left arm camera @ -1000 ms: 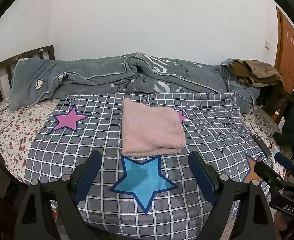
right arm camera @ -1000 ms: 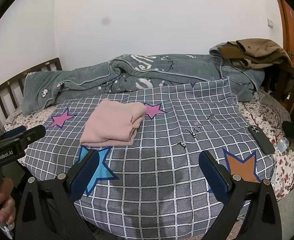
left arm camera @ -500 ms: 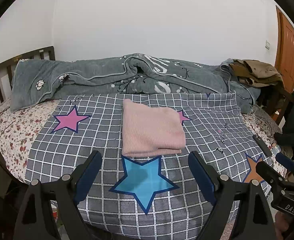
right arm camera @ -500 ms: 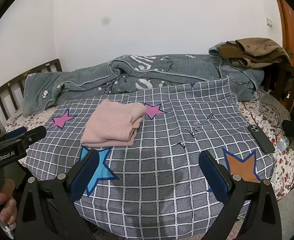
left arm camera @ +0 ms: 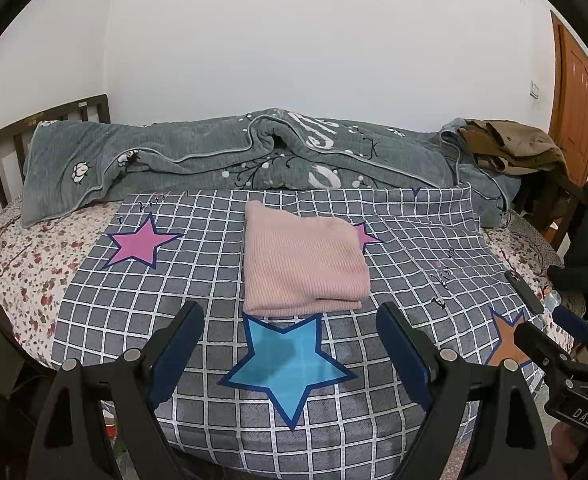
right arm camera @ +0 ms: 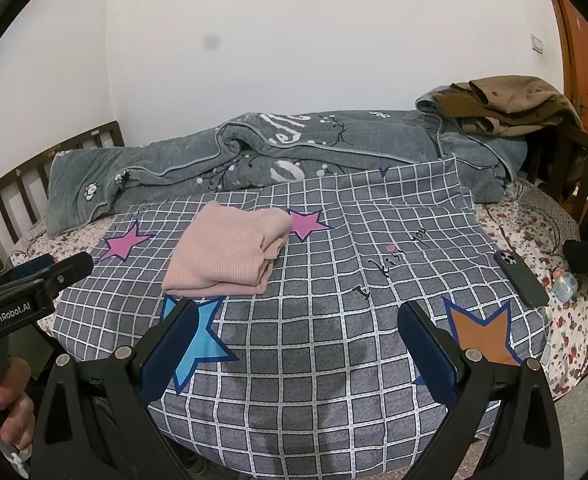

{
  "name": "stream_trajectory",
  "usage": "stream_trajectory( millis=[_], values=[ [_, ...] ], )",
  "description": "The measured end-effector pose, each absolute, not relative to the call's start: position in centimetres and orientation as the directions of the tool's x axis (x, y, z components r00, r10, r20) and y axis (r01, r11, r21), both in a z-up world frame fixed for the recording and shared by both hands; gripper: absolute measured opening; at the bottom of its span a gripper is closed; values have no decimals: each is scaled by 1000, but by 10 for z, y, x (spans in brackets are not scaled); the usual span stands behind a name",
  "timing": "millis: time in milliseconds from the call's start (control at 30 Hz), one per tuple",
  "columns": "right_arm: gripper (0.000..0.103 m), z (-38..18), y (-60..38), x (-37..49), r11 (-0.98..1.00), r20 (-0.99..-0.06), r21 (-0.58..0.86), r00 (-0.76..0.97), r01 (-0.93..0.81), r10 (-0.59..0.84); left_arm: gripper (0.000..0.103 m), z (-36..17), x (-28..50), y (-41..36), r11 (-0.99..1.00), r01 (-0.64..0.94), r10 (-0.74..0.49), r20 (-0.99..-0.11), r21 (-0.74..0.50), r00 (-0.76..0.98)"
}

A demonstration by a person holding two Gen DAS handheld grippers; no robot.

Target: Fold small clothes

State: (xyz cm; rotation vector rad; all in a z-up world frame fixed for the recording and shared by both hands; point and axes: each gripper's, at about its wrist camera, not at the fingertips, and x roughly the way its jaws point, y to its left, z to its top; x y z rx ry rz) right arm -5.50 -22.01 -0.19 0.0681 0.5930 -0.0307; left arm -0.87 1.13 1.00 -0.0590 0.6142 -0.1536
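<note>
A folded pink sweater lies flat near the middle of a gray checked sheet spread over the bed, closer to the far edge than the near one. It sits just beyond a blue star printed on the sheet, w/ a pink star off toward the headboard side. Left tool hovers above the bed's near edge, fingers wide apart, nothing between them. Right tool hangs over the same edge toward the foot side, fingers likewise spread & empty. A rumpled gray blanket runs along the far edge; brown clothes are piled at the far foot-side corner. A phone rests near the foot-side edge.
</note>
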Motion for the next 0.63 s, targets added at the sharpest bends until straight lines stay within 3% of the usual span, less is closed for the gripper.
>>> stream_trajectory(
  millis=[633],
  values=[
    [98,0,-216,-58,997,-561,63,828,48,-4,88,13,-6,12,987,129,-163,-567,-100,808]
  ],
)
